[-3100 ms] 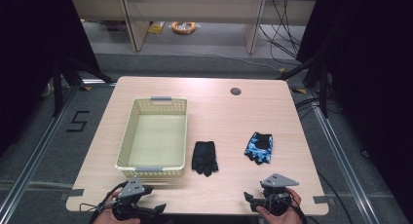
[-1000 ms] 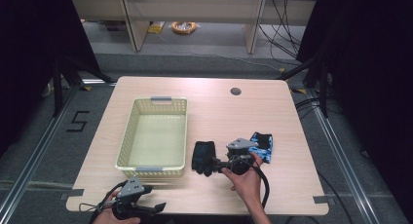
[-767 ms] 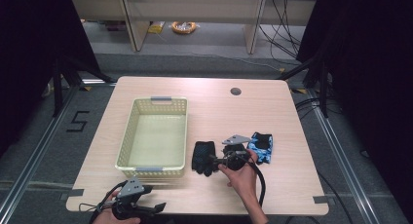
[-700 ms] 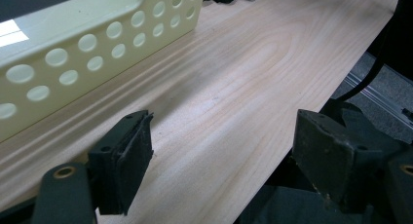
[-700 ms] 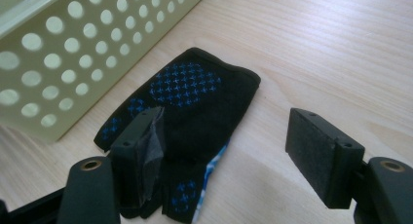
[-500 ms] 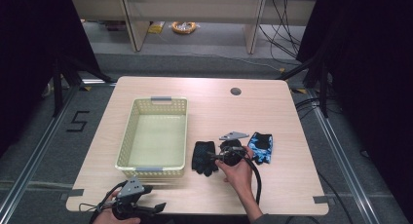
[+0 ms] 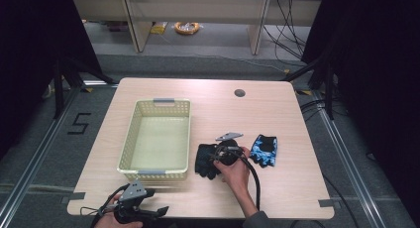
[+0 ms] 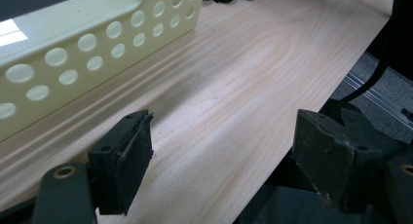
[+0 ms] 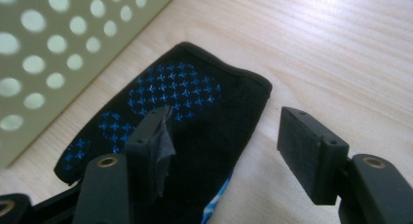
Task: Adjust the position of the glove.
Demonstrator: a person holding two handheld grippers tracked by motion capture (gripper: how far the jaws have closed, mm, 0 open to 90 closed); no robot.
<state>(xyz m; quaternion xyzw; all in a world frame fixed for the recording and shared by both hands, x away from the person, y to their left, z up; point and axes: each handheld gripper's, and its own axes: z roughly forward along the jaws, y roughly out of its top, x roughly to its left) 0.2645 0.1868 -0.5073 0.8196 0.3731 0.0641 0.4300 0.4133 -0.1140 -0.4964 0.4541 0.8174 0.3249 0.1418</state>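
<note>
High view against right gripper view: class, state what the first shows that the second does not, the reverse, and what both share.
High view alone: the whole table, the blue glove beside the black one, the left gripper at the near edge, and the basket's inside.

Right gripper view alone: the blue dot pattern on the black glove, and the right gripper with its jaws apart above that glove; they have just been closing, the pads not yet pressing on it.

Both: the black glove, the pale yellow basket next to it, and the wooden tabletop.
</note>
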